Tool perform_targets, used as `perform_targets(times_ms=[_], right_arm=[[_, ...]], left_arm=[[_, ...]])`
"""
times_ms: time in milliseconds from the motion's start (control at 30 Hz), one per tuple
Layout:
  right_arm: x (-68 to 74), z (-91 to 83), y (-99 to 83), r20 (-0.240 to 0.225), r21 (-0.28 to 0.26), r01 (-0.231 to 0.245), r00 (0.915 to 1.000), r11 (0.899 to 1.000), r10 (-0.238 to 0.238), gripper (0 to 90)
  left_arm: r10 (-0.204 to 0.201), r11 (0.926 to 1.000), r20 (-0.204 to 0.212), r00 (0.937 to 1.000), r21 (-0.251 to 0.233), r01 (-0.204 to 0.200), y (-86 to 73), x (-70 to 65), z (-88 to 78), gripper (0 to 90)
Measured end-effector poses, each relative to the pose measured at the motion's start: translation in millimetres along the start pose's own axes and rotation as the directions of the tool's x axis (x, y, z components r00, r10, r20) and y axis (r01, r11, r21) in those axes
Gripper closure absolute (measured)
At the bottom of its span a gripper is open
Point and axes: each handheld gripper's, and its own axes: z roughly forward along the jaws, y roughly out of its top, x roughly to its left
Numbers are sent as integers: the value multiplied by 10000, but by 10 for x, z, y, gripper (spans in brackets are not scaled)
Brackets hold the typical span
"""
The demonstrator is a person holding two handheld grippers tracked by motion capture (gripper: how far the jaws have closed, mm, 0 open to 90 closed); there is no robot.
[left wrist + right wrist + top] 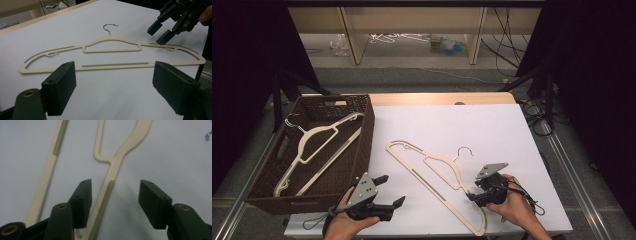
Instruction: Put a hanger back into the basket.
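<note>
Here the hanger [437, 180] lies flat on the white table [492, 135], beside a basket [362, 145] that already holds another hanger [319, 145]. The right gripper [113, 195] straddles its shoulder arm, jaws apart and not yet pressing, seemingly set for a pinch. The left gripper [389, 192] waits spread wide just beside the bottom bar, holding nothing.

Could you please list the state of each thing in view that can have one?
Table hanger: flat on the white sheet, its upper arm between the right tongs' jaws, not yet pinched.
Basket hanger: lying tilted in the basket.
Basket: upright, open-topped.
Left tongs: open, holding nothing, off the hanger.
Right tongs: open, jaws either side of the hanger's arm.
</note>
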Motion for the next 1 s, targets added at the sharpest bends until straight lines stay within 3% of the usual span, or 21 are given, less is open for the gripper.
perform_targets(times_ms=[300, 367, 467, 667, 833, 1000], right_arm=[[54, 88, 82, -211, 916, 284, 9994, 9954, -266, 530], [67, 101, 98, -96, 1080, 420, 9991, 9933, -412, 541], [80, 107, 128, -4, 1350, 263, 9996, 9905, -265, 549], [114, 121, 229, 120, 2310, 177, 9997, 9728, -210, 601], [80, 121, 248, 4, 2574, 121, 9999, 9662, -127, 695], [25, 111, 239, -298, 2550, 205, 9995, 9667, -133, 744]], left_arm=[[88, 9999, 66, 9999, 65, -88, -6, -8, 12, 189], [167, 9998, 65, 9998, 96, -167, -9, 2, 12, 189], [71, 9999, 49, 10000, 130, -72, -22, 5, 20, 190], [182, 9994, 141, 9997, 282, -186, -35, -5, 29, 191], [154, 9996, 74, 9999, 234, -156, -38, -3, 13, 195], [145, 9998, 53, 9999, 140, -146, -41, 0, 3, 199]])
